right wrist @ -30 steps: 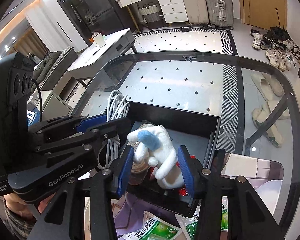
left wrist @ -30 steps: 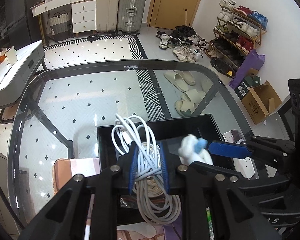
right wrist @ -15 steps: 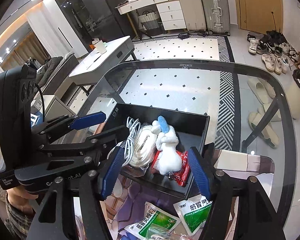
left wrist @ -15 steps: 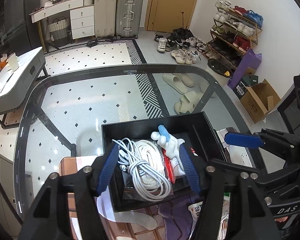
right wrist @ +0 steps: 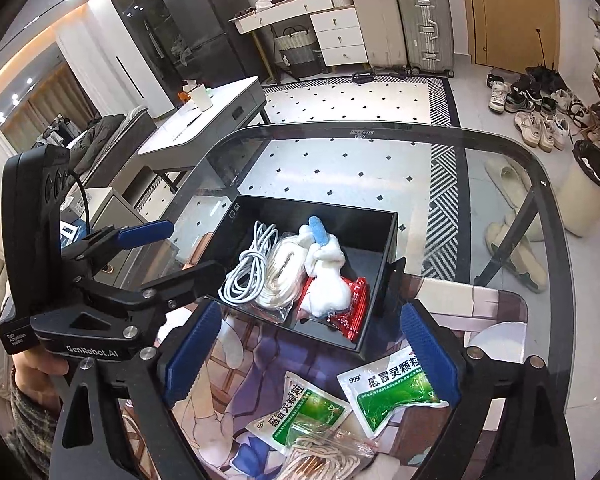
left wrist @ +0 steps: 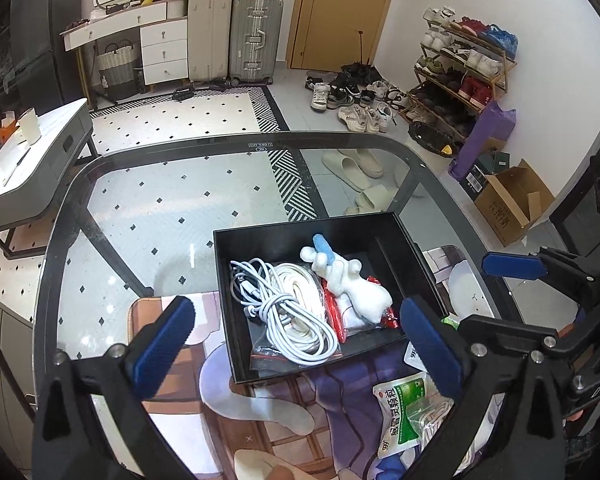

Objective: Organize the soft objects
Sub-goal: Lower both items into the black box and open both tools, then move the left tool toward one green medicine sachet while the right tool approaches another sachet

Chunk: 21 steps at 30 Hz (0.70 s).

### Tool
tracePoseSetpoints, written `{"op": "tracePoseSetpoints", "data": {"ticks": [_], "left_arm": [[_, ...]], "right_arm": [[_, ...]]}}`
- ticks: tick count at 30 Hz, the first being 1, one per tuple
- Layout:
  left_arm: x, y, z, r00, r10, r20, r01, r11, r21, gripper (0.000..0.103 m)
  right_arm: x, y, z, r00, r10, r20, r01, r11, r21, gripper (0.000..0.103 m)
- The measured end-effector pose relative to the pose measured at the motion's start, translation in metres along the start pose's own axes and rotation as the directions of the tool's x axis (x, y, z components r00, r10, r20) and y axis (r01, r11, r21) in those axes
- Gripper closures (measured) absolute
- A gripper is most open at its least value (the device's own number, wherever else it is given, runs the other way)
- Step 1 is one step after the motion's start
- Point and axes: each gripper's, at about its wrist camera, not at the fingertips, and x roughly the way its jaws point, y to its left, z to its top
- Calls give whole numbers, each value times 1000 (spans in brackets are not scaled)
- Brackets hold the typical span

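left gripper: jaws opening, near full spread, nothing between the pads; hangs above the near edge of the box.
right gripper: jaws opening, wide, holding nothing; hangs above the near edge of the box, over the mat.
box: black, open top, sits on the glass table at the far edge of the printed mat, right of table centre.
in the box, left to right: white cable, bagged white cord, plush toy on top of red packets.
still outside: two green sachets and one bagged rope on the mat, near edge of the table.
key relation: the loose items lie nearer than the box, directly under and just behind the right gripper's fingertips; box is ahead of both grippers.
long axis: right-hand sachet runs roughly across the right gripper's jaw line, left-hand sachet runs diagonal.
nearer hand: right, by my read. In the left wrist view only one sachet shows, behind the left gripper's right finger.
count: 1 box, 1 cable, 1 bagged cord, 1 plush, red packets (at least 2, can't tell exactly), 2 sachets, 1 bagged rope.
stage (judgement): drop-off done, next pick likely a sachet.
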Motion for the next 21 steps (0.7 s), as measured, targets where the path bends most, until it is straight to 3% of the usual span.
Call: {"op": "tracePoseSetpoints", "data": {"ticks": [1, 21], "left_arm": [[-1, -1, -2, 1000, 0, 1, 0, 1000, 0, 0], [-8, -23, -44, 999, -28, -44, 30, 999, 39, 0]], "right_arm": [[-1, -1, -1, 1000, -2, -1, 2, 1000, 1, 2], [0, -34, -41, 998, -40, -55, 44, 996, 71, 2]]}}
